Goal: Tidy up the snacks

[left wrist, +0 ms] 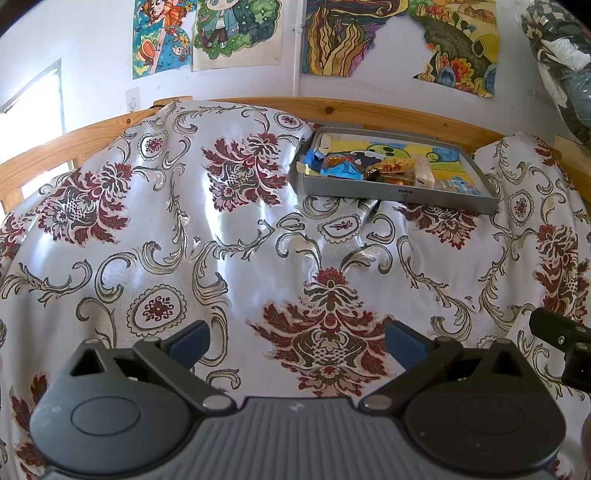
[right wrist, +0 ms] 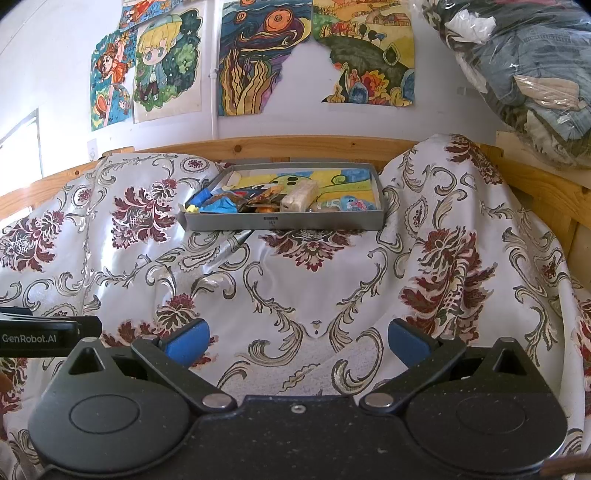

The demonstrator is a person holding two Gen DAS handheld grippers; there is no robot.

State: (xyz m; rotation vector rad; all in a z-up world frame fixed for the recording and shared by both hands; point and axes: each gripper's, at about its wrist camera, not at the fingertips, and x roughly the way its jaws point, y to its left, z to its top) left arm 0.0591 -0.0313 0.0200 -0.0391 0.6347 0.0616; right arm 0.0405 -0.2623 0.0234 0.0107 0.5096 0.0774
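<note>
Colourful drawings (left wrist: 236, 33) are seen taped to a white wall above a wooden rail (left wrist: 332, 107) in the left wrist view, and below the rail a white cloth with dark red floral print (left wrist: 184, 240) is spread in folds over the whole surface. A shallow grey tray (left wrist: 391, 190) is set on the cloth at the far side, close to the rail, and the snacks (left wrist: 369, 168) are heaped inside it: blue wrappers to the left, orange and pale packets to the right. The left gripper (left wrist: 297, 341) is held low over the cloth with its blue-padded fingers spread wide, and nothing is gripped. From the right wrist view, the same tray (right wrist: 325, 221) is seen straight ahead, with a pale wrapped bar (right wrist: 300, 195) lying among the snacks (right wrist: 236, 205). A bag of folded clothes (right wrist: 528, 74) is seen at the upper right. The right gripper (right wrist: 298, 341) is likewise held wide apart over the cloth (right wrist: 295, 280), well short of the tray, with nothing between its pads.
</note>
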